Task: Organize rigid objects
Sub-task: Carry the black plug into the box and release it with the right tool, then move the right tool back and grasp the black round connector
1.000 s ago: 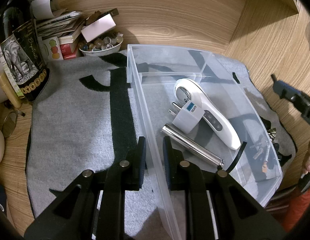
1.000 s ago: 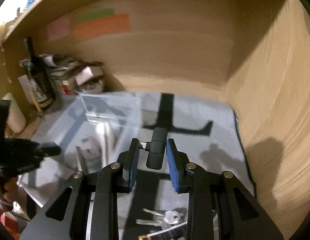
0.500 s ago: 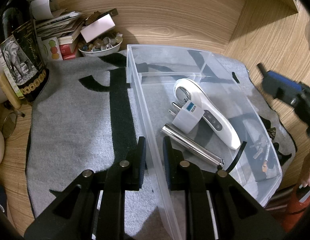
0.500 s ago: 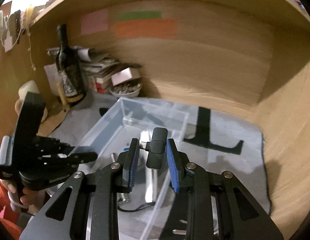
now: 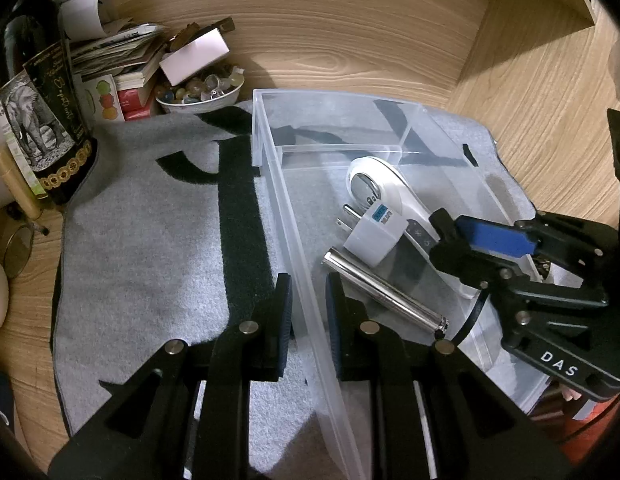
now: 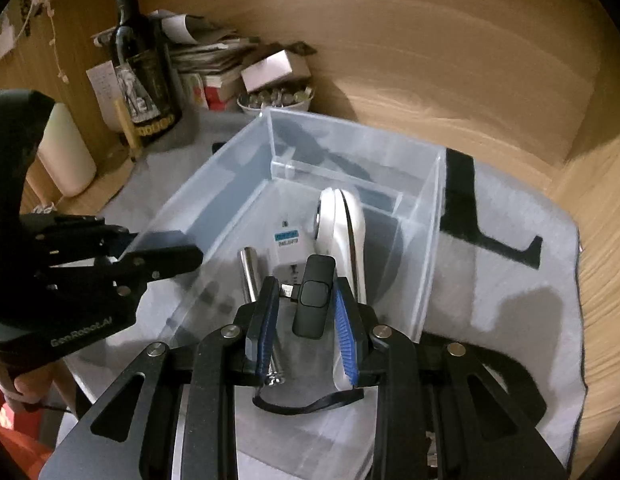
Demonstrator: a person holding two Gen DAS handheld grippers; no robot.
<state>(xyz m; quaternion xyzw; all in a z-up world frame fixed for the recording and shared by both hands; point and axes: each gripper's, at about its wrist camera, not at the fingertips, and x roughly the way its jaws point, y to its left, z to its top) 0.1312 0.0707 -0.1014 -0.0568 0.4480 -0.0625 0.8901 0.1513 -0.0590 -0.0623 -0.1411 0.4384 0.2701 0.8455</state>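
- Right wrist view: right gripper (image 6: pixel 306 320) is clamped on a small black dongle (image 6: pixel 313 297) at frame centre, held over the clear bin (image 6: pixel 429 240).
- Bin contents, mid-frame: white handheld device (image 6: pixel 343 224), white plug adapter (image 6: pixel 288 246), metal cylinder (image 6: pixel 252 276), black cord (image 6: pixel 306 408).
- Left wrist view: left gripper (image 5: pixel 308 304) is closed on the bin's near wall, lower centre, steadying it.
- Dongle's connector juts left, towards the left pad; whether it bears on the pad cannot be told.
- Risk: a release from this height could bounce the dongle off the adapter or cylinder.
- Risk: lowering further may knock the fingers against the device.
- Risk: if the left grip slips, the bin may slide on the grey mat (image 5: pixel 150 240).
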